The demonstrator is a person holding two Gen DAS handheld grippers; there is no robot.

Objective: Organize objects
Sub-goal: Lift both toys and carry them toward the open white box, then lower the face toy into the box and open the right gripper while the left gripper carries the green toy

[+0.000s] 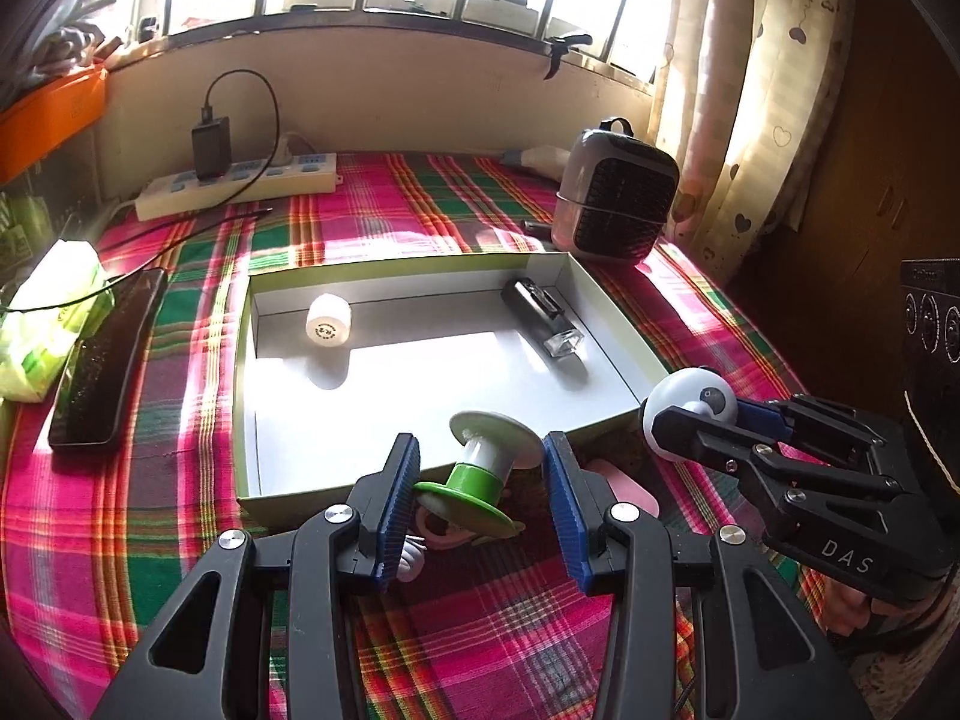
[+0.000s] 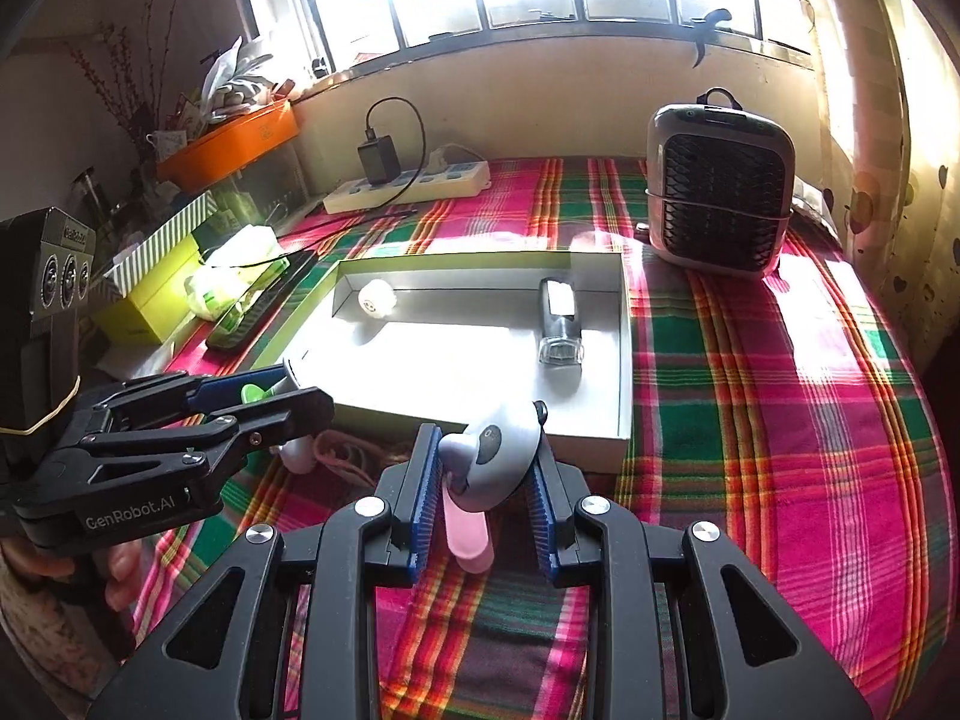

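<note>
Tray (image 1: 618,330), one, shallow white box with green rim, centre of both views on the plaid tabletop (image 1: 180,540). Contents: one white bottle (image 1: 327,319) lying at upper left of the tray; one dark razor-like device (image 1: 543,315) lying at upper right.

Left hand-held gripper (image 1: 480,474), one: jaws fairly wide, a green-and-white spool-shaped piece (image 1: 486,468) between the blue pads at the tray's near edge; whether the pads press on it cannot be told.

Right hand-held gripper (image 2: 483,474), one: jaws narrow, clamped on a round white-and-grey gadget (image 2: 498,450), just short of the tray's near wall.

Loose on the cloth in front of the tray: one pink item (image 2: 468,534); a white coiled piece, partly hidden.

Background: one small heater, one power strip, one dark remote-like slab.

Handling note: likely step is carrying both pieces over the rim. Advise clearing the near wall fully, then setting each down in the bare lit floor, apart from bottle and razor, keeping the two grippers from crossing.
</note>
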